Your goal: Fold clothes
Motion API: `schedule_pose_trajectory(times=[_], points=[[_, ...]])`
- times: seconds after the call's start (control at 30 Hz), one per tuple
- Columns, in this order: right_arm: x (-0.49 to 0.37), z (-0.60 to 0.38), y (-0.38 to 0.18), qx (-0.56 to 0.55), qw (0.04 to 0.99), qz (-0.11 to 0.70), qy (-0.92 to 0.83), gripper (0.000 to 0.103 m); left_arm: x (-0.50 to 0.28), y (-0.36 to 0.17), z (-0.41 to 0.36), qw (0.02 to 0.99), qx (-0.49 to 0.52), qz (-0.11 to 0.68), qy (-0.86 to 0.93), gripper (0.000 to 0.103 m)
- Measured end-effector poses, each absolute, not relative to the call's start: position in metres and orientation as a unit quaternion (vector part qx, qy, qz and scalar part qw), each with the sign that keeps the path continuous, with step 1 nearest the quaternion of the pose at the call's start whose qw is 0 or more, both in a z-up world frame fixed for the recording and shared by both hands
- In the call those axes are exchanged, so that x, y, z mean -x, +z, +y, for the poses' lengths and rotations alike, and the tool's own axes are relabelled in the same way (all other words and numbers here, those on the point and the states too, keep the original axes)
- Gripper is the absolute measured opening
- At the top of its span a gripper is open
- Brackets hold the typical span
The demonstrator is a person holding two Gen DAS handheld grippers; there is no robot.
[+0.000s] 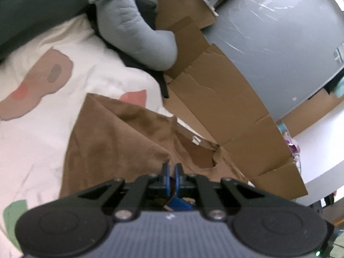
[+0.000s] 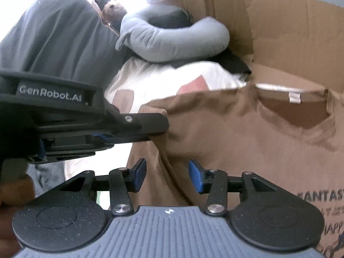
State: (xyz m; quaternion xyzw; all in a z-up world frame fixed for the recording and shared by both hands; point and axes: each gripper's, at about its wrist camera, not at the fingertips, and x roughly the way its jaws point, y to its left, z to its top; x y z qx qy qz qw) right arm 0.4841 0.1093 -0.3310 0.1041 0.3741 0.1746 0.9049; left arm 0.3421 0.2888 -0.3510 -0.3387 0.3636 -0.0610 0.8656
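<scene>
We see a flat cardboard box (image 1: 240,116) beside the bed; it is opened out and we cannot see anything in it. The brown T-shirt (image 1: 111,137) lies on the white bed cover (image 1: 38,129), which has brown and pink shapes on it. The shirt's neck end reaches over onto the cardboard. One side of the shirt is folded over, and this makes a long slanted edge. The neck hole shows a small white tag (image 2: 294,97), and there are dark printed words (image 2: 322,195) on the front.

Our left hand-held gripper (image 1: 171,172) has its blue pads (image 1: 165,177) pressed together on a bit of the brown T-shirt. Our right hand-held gripper (image 2: 167,176) has its blue pads (image 2: 196,178) apart, just above the shirt, holding nothing.

A gray curved pillow (image 2: 172,40) and a teddy bear (image 2: 112,8) sit at the far end of the bed.
</scene>
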Motion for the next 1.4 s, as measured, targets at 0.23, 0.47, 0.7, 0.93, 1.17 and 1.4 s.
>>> schedule_pose_trajectory(times=[0.23,0.47,0.7,0.93,1.17,1.4], points=[[-0.5,0.104,-0.333,-0.087,0.909,0.364,0.185,0.002,-0.355,-0.347,0.287,0.871,0.32,0.37,-0.046,0.029],[-0.505,0.091,-0.334,-0.113,0.903,0.374,0.18,0.002,-0.379,-0.341,0.311,0.894,0.254,0.368,0.037,0.052],[-0.505,0.079,-0.344,-0.135,0.896,0.391,0.161,0.002,-0.417,-0.358,0.335,0.898,0.196,0.384,0.088,0.052],[-0.51,0.069,-0.352,-0.15,0.891,0.402,0.145,0.002,-0.447,-0.378,0.344,0.882,0.191,0.424,0.073,0.026],[-0.506,0.067,-0.358,-0.16,0.885,0.413,0.142,0.001,-0.451,-0.381,0.343,0.887,0.178,0.418,0.084,0.008],[-0.513,0.062,-0.373,-0.166,0.877,0.432,0.13,0.001,-0.45,-0.381,0.355,0.882,0.216,0.411,0.082,0.011]])
